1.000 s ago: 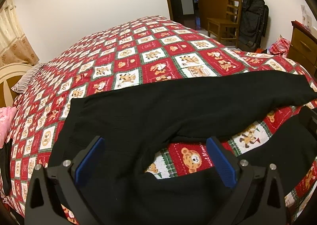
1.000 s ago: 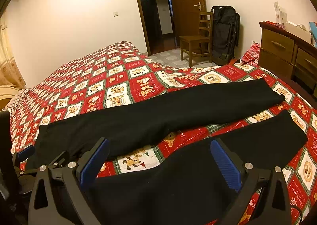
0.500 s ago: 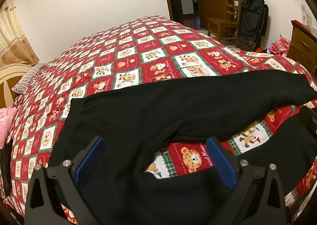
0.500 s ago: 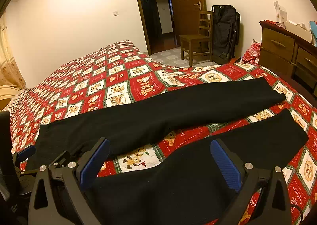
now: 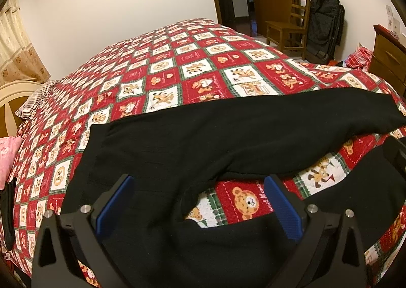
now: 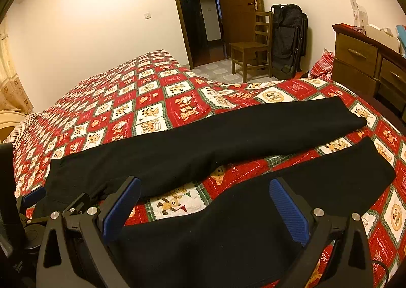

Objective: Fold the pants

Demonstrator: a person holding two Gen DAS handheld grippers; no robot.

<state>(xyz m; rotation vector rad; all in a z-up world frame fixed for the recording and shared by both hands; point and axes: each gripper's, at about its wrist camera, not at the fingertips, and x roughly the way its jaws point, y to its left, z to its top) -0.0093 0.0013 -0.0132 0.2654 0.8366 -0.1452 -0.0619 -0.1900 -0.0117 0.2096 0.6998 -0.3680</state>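
1. Bedroom: red patchwork bed (image 6: 162,100) carries black pants (image 6: 203,140) spread flat, legs splayed apart for folding
2. Left tongs (image 5: 198,201) and right tongs (image 6: 203,201) hover wide open, empty, over the near leg

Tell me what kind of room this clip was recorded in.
A home bedroom, most likely: black pants lie spread on a bed with a red patchwork quilt, a wooden dresser stands by the wall, and a wooden chair sits near the door.
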